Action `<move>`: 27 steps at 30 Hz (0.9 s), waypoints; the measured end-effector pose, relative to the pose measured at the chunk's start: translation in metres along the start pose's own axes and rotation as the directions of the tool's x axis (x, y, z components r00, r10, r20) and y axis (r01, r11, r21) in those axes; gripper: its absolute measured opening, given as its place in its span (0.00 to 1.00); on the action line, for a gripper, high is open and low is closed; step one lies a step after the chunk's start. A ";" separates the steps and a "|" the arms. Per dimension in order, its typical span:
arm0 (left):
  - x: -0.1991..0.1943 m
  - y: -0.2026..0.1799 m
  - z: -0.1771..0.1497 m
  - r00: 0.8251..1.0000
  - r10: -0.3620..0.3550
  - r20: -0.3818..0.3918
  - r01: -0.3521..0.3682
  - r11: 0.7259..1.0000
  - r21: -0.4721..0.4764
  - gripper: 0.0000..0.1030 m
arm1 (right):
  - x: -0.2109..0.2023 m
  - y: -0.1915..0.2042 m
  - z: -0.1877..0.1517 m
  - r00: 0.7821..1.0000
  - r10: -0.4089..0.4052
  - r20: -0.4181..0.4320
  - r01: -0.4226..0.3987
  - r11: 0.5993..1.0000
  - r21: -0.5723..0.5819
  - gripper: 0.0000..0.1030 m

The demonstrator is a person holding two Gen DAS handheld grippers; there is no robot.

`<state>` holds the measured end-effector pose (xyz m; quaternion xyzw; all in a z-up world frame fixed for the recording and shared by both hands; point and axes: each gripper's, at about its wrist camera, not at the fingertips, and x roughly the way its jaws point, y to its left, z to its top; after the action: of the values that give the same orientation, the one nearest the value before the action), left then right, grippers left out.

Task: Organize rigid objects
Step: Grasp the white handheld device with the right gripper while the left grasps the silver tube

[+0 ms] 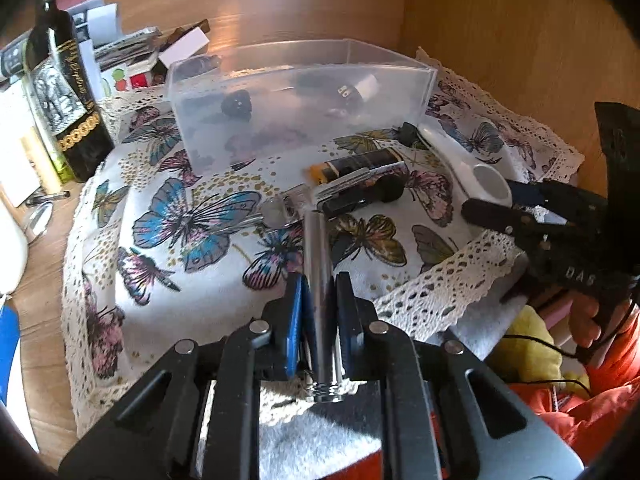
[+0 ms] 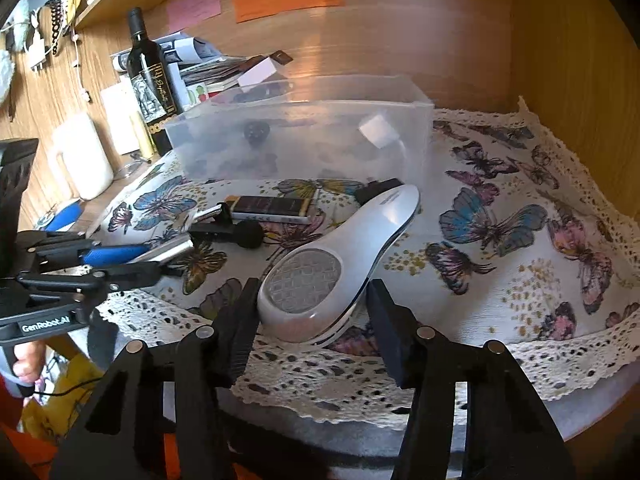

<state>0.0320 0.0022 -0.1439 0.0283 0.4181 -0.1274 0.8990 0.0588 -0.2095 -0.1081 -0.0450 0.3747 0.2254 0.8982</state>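
Observation:
My left gripper (image 1: 319, 284) is shut on a silver metal tube (image 1: 318, 256), held low over the butterfly cloth (image 1: 192, 280); it also shows in the right wrist view (image 2: 120, 258). My right gripper (image 2: 310, 292) is open, its jaws on either side of the round end of a white handheld device (image 2: 340, 264) that lies on the cloth. A clear plastic box (image 1: 296, 96) stands behind, with a black knob (image 1: 237, 105) and a small white piece (image 1: 366, 86) inside. A black-and-orange bar (image 1: 360, 164) and a black clip (image 1: 362, 196) lie in front of the box.
A dark wine bottle (image 1: 64, 92) stands left of the box, with papers and small boxes (image 1: 128, 56) behind it. A white jug (image 2: 82, 156) is further left. A wooden wall (image 1: 520, 40) closes the back and right. Orange and yellow fabric (image 1: 560, 380) lies at the near right.

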 end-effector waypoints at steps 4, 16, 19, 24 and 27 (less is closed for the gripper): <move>0.000 -0.002 -0.002 1.000 0.010 0.008 -0.010 1.000 0.000 0.16 | -0.001 -0.006 -0.001 1.000 -0.013 -0.001 0.013 1.000 0.019 0.46; -0.007 -0.002 0.002 0.997 0.047 0.056 -0.046 0.999 -0.021 0.15 | 0.001 -0.008 0.005 0.996 -0.084 0.034 0.083 0.996 0.034 0.43; -0.017 0.001 0.008 0.994 0.060 0.091 -0.057 0.998 -0.032 0.15 | -0.012 -0.016 0.008 0.992 -0.107 0.067 0.104 0.994 0.045 0.40; -0.034 0.006 0.024 0.985 0.070 0.158 -0.064 0.997 -0.043 0.15 | -0.037 -0.021 0.019 0.978 -0.138 0.153 0.134 0.990 0.036 0.38; -0.042 0.009 0.036 0.979 0.072 0.191 -0.063 0.997 -0.053 0.15 | -0.047 -0.022 0.026 0.972 -0.135 0.190 0.131 0.991 0.033 0.38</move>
<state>0.0352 0.0143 -0.0895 0.0092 0.3308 -0.0892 0.9394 0.0566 -0.2401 -0.0591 -0.0389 0.2847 0.1640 0.9437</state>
